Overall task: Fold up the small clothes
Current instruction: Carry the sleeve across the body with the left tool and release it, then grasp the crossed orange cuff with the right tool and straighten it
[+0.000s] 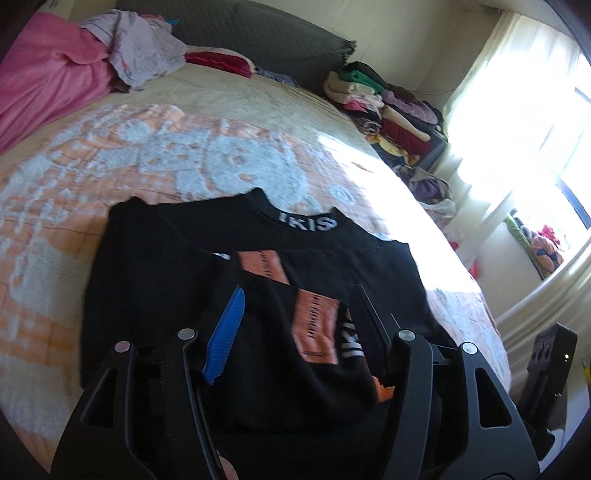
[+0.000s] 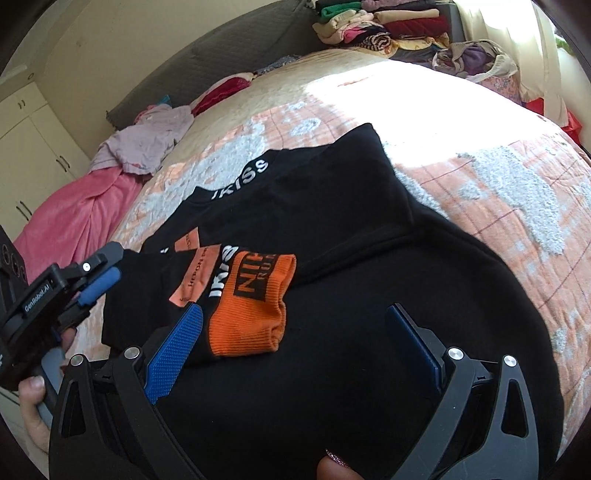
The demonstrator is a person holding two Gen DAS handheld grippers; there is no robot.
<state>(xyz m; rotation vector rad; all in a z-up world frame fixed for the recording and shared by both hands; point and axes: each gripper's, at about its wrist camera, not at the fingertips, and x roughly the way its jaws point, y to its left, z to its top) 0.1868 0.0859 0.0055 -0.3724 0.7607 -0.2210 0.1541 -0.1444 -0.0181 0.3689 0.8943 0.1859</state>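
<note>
Blue ribbed pads line the fingers of both grippers. The left gripper (image 1: 295,325) has its fingers spread wide apart, gripping nothing, and hovers low over a black sweatshirt (image 1: 177,280). The right gripper (image 2: 295,343) is likewise spread open with nothing between its fingers, and hangs above the same garment, just over an orange ribbed cuff (image 2: 251,306) printed with black lettering. In the right wrist view the left gripper appears at the far left edge, held in a person's hand (image 2: 35,406).

The sweatshirt lies spread on the bed, its collar pointing away from the grippers, with white letters on the neckband (image 1: 308,222) and orange patches across the front. Its sleeves are folded in over the body. Under it is a peach and white patterned bedspread (image 1: 147,155). Further off lie a pink blanket (image 1: 48,85), a crumpled lilac garment (image 1: 140,48) and a dark headboard (image 1: 258,33). A stack of folded clothes (image 1: 388,103) sits beside a bright curtained window (image 1: 517,110).
</note>
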